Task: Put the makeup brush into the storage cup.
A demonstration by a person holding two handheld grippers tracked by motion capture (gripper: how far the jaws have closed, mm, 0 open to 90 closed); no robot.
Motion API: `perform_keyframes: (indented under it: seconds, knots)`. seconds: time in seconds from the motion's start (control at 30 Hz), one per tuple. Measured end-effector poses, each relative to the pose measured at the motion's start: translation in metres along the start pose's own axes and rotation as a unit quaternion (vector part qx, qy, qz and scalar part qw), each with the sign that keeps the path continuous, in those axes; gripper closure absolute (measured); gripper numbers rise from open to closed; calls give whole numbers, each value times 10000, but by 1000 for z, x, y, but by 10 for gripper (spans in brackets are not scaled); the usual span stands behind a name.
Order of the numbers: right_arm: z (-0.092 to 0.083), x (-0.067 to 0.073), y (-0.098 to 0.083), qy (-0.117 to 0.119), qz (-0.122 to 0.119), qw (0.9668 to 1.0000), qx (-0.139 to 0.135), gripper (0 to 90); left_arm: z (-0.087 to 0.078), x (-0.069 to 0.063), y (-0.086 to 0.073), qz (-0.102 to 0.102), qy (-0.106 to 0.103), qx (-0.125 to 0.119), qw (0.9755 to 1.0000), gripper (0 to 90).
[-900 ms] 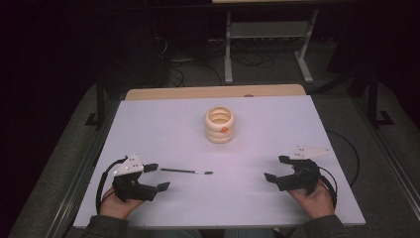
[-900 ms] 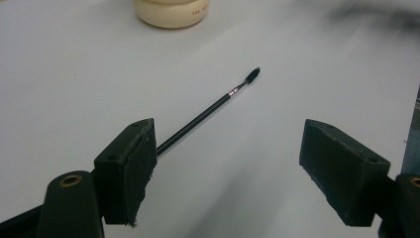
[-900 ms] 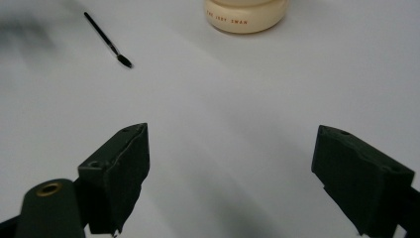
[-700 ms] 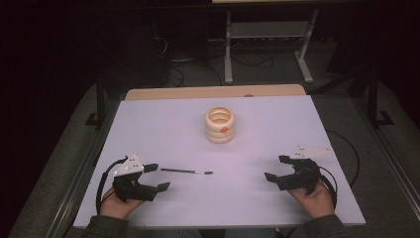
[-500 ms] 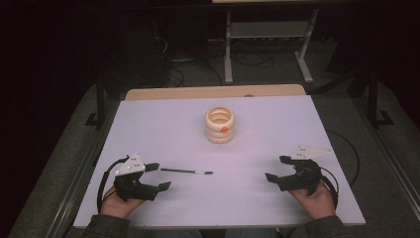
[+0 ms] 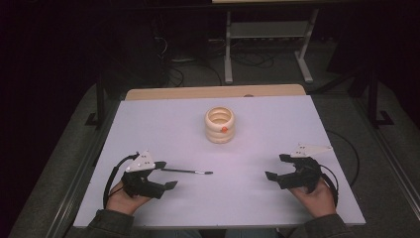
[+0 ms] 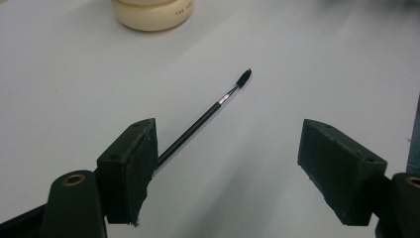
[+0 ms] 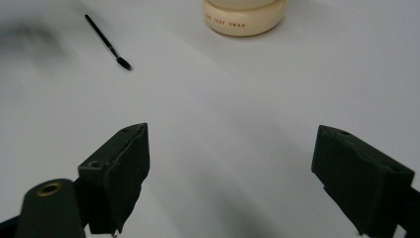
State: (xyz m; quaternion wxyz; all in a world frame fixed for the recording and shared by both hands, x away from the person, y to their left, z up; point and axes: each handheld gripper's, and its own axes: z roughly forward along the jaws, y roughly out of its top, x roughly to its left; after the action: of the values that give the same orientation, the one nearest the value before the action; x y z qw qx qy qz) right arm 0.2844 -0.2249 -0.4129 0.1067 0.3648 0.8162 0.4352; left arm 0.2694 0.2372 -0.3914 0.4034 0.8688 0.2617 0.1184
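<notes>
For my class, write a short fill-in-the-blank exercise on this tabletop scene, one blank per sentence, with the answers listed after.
1. Both the left gripper and the right gripper have their jaws ____.
2. The thin black brush lies nearest the ____ gripper.
3. The cream ribbed jar carries a small dot coloured ____.

Missing words: open; left; orange

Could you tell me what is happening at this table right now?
A person sits at a white table with a hand-held gripper in each hand, both open and holding nothing. The left hand-held gripper sits at the handle end of a thin black brush lying flat on the table. The right hand-held gripper rests apart, on the other side. A cream ridged holder stands upright farther back, near the middle.
</notes>
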Motion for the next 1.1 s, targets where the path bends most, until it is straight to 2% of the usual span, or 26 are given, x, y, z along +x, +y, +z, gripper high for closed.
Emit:
perform_keyframes:
  seconds: [0.2, 0.27, 0.5, 0.7, 0.8, 0.9, 1.1]
  knots:
    - [1, -2, 1, -7, -50, 10000, -16, 141, -3, 4, 9, 118, 66, 59, 9999, 235]
    - [0, -3, 1, 1, -58, 10000, -36, 141, -4, 8, 14, 271, 165, 165, 9994, 236]
    - [0, -5, 1, 37, 34, 10000, -22, 142, -1, 22, 23, 292, 210, 363, 9987, 236]
    - [2, -5, 1, 37, -15, 10000, 13, 142, 9, 31, 34, 399, 252, 587, 9972, 250]
    - [2, -5, 1, 41, 2, 10000, 41, 142, 18, 34, 39, 505, 200, 792, 9954, 283]
    - [2, -6, 1, 48, 13, 10000, 36, 142, 29, 37, 41, 612, 15, 928, 9938, 305]
    - [3, -5, 1, 78, -57, 10000, 24, 144, 52, 35, 44, 1052, -189, 1327, 9854, 372]
